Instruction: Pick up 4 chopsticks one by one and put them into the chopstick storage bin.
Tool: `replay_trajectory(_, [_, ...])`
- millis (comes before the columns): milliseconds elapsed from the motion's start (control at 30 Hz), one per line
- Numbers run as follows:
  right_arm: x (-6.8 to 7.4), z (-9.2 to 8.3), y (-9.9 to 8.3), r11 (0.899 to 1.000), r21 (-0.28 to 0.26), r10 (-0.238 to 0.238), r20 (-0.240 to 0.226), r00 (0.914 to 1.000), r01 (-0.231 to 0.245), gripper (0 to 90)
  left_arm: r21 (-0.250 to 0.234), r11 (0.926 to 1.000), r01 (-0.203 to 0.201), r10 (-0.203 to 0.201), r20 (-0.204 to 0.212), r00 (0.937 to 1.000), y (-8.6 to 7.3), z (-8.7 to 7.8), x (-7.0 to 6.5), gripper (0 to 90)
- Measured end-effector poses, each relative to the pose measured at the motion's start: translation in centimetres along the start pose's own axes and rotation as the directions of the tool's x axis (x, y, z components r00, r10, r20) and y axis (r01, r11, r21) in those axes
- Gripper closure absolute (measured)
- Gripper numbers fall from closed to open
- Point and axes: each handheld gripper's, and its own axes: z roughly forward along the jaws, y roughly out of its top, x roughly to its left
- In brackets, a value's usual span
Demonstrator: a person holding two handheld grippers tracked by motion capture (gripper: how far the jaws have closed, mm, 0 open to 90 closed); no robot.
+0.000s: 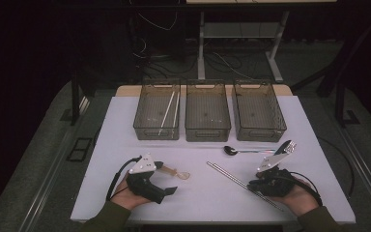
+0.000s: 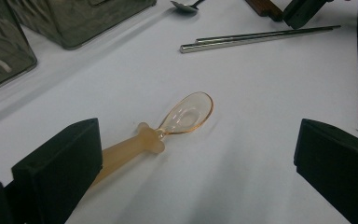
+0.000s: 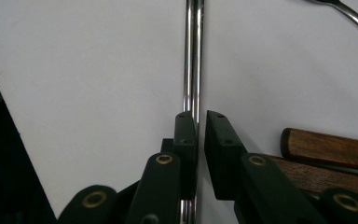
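An amber plastic spoon (image 1: 178, 172) (image 2: 186, 112) lies on the white table, bowl toward the right. My left gripper (image 1: 166, 178) (image 2: 198, 140) rests open around it, and the spoon's handle runs beside the left jaw without touching either pad. A pair of metal chopsticks (image 1: 232, 178) (image 2: 256, 37) (image 3: 193, 56) lies diagonally at the front right. My right gripper (image 1: 252, 185) (image 3: 200, 116) sits over their near end, jaws shut but for a thin slit. The chopsticks pass under its left jaw, not between the pads.
Three translucent bins stand in a row at the back; the left bin (image 1: 145, 126) holds white chopsticks (image 1: 169, 108). A metal spoon (image 1: 232, 150) (image 3: 354, 16) lies in front of the bins. Brown wooden pieces (image 3: 331, 149) lie right beside the right gripper.
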Motion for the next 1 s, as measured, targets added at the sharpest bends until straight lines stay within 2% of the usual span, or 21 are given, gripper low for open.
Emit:
replay_trajectory(300, [0.0,0.4,0.2,0.999,0.035,-0.014,0.013,0.9998,0.014,83.4,0.001,1.0000,0.000,0.000,0.001,1.0000,0.0,0.0,0.0,0.0])
replay_trajectory(467, [-0.2,0.8,0.7,0.997,0.082,-0.016,0.017,0.9997,0.015,83.4,-0.001,1.0000,-0.001,0.001,0.001,1.0000,0.1,0.0,-0.1,0.0])
replay_trajectory(600, [-0.5,1.0,1.7,0.988,0.157,-0.009,0.007,0.9999,0.008,82.6,-0.003,1.0000,-0.001,0.001,0.002,1.0000,0.1,0.0,0.0,0.0])
replay_trajectory(700, [-0.3,1.3,2.9,0.971,0.239,0.003,0.018,0.9998,-0.008,82.6,-0.004,1.0000,-0.002,0.002,0.002,1.0000,0.1,0.0,0.0,0.0])
replay_trajectory(833, [-0.2,1.9,4.3,0.938,0.345,-0.020,0.034,0.9992,0.007,82.6,-0.005,1.0000,-0.003,0.003,0.003,1.0000,0.1,0.0,0.0,0.0])
replay_trajectory(1000, [-0.1,2.5,5.4,0.904,0.428,-0.033,0.045,0.9984,0.011,82.7,-0.006,1.0000,-0.005,0.005,0.004,1.0000,0.1,-0.1,-0.1,0.0])
